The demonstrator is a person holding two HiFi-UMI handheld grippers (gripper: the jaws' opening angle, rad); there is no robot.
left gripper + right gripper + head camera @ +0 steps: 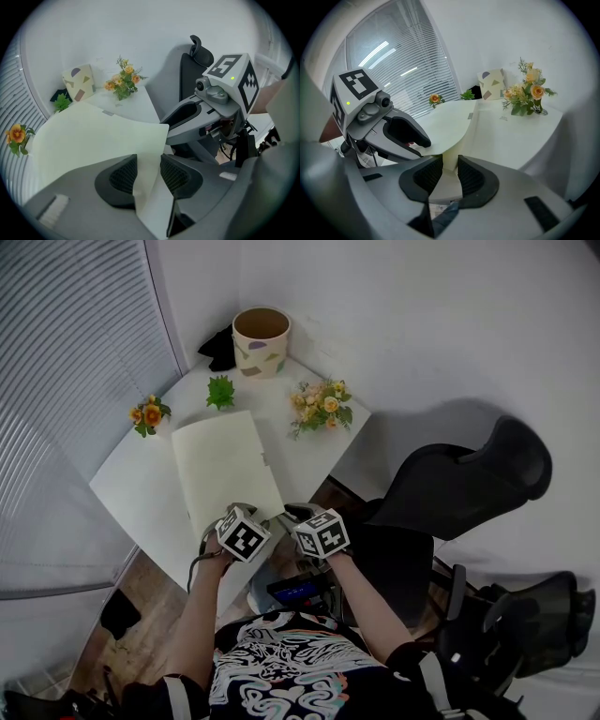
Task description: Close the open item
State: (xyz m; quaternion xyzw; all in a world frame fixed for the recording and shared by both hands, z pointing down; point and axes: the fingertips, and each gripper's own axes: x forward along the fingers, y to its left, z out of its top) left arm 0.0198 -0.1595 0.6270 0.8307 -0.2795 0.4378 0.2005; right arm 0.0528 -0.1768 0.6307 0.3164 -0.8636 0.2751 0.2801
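Note:
A pale cream folder (225, 470) lies on the white table (136, 486), reaching to the near edge. Both grippers meet at its near end, side by side. My left gripper (242, 512) is shut on the cover; in the left gripper view the cover (98, 136) rises and bends between the pads (123, 176). My right gripper (296, 514) holds the same cover (445, 126) at its near right corner, with the sheet filling the gap between its pads (471, 177). Each gripper view shows the other gripper close beside it.
At the back of the table stand a patterned cream pot (261, 341), a flower bunch (321, 407), a small green plant (220, 391) and an orange flower sprig (149, 414). Blinds (66, 381) run along the left. A black office chair (469, 484) is on the right.

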